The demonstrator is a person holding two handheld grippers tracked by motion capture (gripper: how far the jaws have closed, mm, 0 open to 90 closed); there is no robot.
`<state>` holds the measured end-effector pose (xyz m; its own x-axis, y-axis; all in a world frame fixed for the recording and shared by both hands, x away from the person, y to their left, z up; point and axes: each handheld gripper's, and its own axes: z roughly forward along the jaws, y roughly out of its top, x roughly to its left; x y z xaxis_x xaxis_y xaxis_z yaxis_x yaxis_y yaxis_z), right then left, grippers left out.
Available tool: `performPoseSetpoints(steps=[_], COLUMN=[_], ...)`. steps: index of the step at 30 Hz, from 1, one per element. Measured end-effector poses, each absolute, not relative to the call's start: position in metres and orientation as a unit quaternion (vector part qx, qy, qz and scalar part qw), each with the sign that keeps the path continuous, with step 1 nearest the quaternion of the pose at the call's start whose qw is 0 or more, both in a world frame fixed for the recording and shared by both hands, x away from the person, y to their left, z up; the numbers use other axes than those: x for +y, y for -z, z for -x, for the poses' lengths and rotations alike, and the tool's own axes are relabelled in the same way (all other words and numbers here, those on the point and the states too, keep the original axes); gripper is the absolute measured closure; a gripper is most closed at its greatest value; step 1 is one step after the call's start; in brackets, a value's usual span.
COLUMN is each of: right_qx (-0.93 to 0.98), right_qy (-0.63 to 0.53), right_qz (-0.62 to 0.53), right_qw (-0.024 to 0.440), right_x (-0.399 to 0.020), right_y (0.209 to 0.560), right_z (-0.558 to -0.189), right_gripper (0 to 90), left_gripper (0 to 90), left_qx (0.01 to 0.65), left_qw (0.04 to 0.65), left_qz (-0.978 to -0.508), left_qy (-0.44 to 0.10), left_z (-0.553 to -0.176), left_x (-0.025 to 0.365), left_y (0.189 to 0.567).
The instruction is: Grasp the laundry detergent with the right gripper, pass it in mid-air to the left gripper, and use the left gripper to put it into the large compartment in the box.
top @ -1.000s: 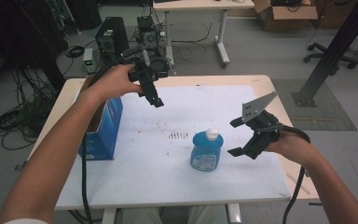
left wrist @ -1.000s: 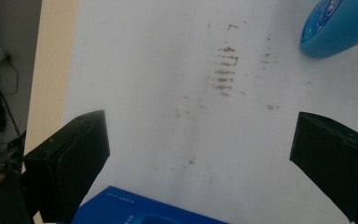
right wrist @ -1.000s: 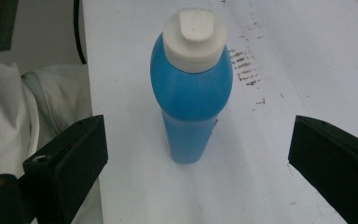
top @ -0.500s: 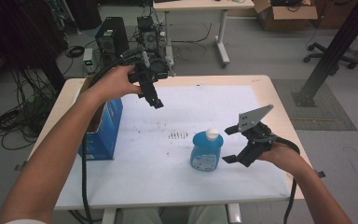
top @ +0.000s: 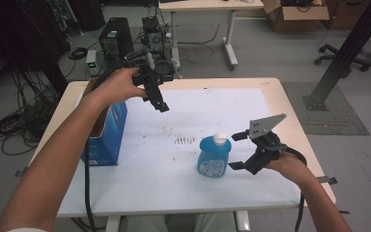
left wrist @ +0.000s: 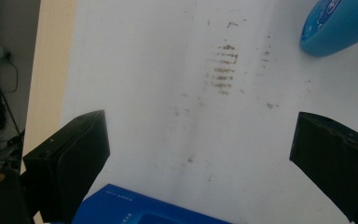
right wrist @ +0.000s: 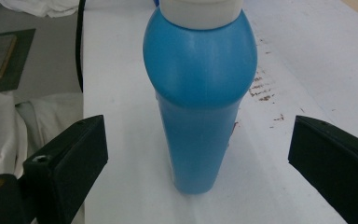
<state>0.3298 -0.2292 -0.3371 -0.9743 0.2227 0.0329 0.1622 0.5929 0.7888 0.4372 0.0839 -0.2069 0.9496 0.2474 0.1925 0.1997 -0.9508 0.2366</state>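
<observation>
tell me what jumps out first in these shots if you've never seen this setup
A blue bottle with a white cap stands upright near the middle of the white table, with the right gripper open beside it, jaws wide on either side but not touching. The left gripper hangs open in the air above the table's far left, next to an open blue cardboard box at the left edge.

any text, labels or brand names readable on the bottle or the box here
None can be read.
Blue bottle: a label on its front in the high view, print too small and blurred to read.
Blue box: a short line of pale print on its top edge in the left gripper view, too blurred to read.
White table cover: brown smudges, not writing.
</observation>
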Motion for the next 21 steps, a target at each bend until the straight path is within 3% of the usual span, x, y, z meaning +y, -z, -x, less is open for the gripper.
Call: performPoseSetpoints(steps=[21], right_qx=[0.876], right_qy=[-0.467], right_qz=[-0.116], right_qw=[0.032], right_x=[-0.235], right_y=[0.353], right_z=[-0.327], right_gripper=[4.3], left_gripper=[5.0], left_qx=[0.115], left_qw=[0.102], left_qz=[-0.982], left_qy=[-0.109], left_z=[-0.437], left_x=[0.084], left_y=[0.209])
